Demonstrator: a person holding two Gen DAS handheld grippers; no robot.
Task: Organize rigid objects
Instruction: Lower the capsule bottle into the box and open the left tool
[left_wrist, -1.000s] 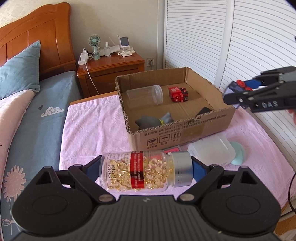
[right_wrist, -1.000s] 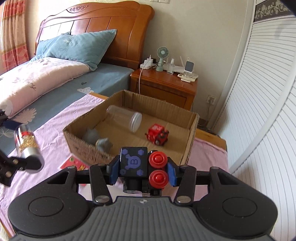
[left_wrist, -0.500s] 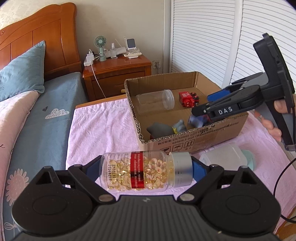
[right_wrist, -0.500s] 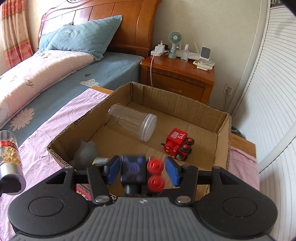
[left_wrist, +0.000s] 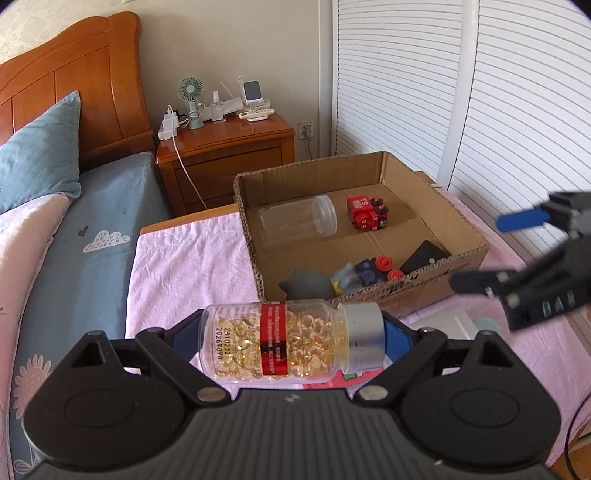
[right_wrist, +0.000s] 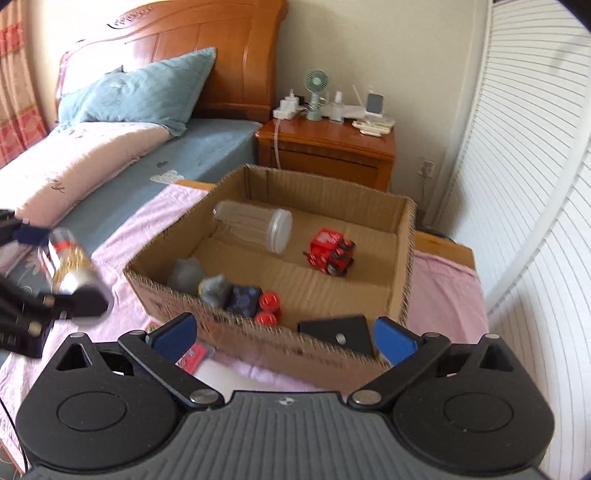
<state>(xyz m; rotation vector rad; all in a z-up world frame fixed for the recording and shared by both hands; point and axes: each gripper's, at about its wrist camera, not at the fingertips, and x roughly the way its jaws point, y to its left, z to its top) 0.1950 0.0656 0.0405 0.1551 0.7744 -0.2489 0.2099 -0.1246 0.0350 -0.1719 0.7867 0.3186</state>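
Ahead of my left tool (left_wrist: 295, 341), clamped endwise on the pill bottle (left_wrist: 284, 341) lying crosswise, sits the box (left_wrist: 373, 295); right tool (right_wrist: 284, 338) opening, empty.

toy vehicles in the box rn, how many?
2. The red toy train sits on the floor toward the far right; the dark blue toy with red wheels lies against the near wall. More could hide behind that wall.

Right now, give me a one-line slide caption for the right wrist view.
Right claw opening empty above the cardboard box, dark blue toy lying inside.
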